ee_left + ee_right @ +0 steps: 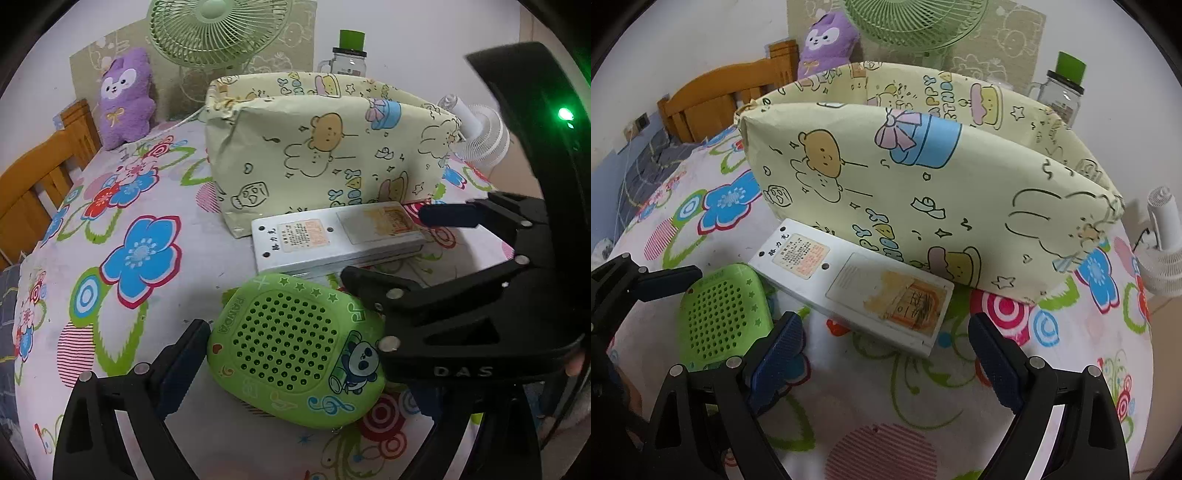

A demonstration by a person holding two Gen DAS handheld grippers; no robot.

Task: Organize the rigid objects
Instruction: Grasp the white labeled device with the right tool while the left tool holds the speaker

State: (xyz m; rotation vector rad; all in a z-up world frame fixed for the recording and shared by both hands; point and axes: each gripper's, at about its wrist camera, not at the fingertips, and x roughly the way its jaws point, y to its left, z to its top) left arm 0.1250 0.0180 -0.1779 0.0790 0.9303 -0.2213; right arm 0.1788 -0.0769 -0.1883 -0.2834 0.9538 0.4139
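A green panda speaker (288, 343) lies between the fingers of my left gripper (295, 338). The near pad (184, 354) presses on its left edge; the other finger is hidden behind the right gripper. Just beyond it a white rectangular box (332, 236) lies flat against the foot of a yellow cartoon-print bag (332, 147) that stands open. My right gripper (886, 343) is open, its blue pads (783, 339) on either side of the near end of the white box (857, 280) without touching it. In the right wrist view the speaker (724, 321) sits left of the box, in front of the bag (923, 177).
A floral cloth (140, 258) covers the table. Behind the bag stand a green fan (218, 29), a purple plush (125, 99) and a glass jar with a green lid (351, 55). A small white fan (1163, 251) is at the right and wooden furniture (720, 96) at the left.
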